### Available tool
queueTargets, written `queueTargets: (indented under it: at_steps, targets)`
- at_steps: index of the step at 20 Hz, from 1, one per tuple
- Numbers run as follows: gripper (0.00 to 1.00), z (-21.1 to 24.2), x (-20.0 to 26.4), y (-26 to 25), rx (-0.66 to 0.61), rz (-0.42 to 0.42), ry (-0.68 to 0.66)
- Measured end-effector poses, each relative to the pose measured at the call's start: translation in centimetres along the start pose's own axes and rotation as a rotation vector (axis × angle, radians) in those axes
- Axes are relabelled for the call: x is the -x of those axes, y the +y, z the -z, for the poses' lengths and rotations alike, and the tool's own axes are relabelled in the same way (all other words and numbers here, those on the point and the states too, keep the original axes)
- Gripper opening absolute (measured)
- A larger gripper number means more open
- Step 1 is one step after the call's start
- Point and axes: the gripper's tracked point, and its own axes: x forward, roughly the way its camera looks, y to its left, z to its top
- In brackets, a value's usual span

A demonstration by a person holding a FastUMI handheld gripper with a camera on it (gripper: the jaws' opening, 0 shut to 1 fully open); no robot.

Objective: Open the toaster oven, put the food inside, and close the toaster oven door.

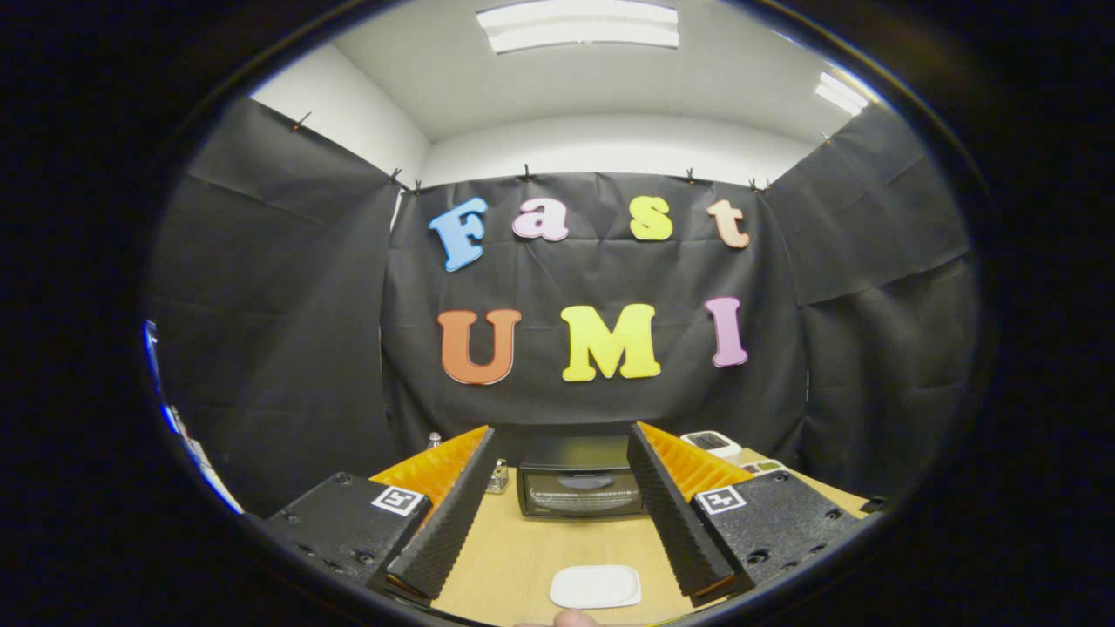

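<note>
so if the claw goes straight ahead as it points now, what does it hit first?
Probably the toaster oven, door shut, centred beyond the open claw. The white plate lies low between the fingers on the table; depth is unclear.

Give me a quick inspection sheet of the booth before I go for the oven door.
Surface: wooden table, bare between the fingers.
Job's things: toaster oven at the table's far edge, door closed; white plate between the fingers, food on it cannot be told.
Clutter: small white device right of the oven; small metal item left of it.
Grippers: gripper open, fingers apart, holding nothing.
Cables: nothing seen.
Surroundings: black cloth wall, ceiling lights.
</note>
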Motion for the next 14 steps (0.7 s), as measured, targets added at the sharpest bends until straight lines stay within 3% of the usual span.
queueTargets:
  at_steps: [14]
  targets:
    - [0.98, 0.5, -1.2, 0.9, 0.001, -0.033, 0.005]
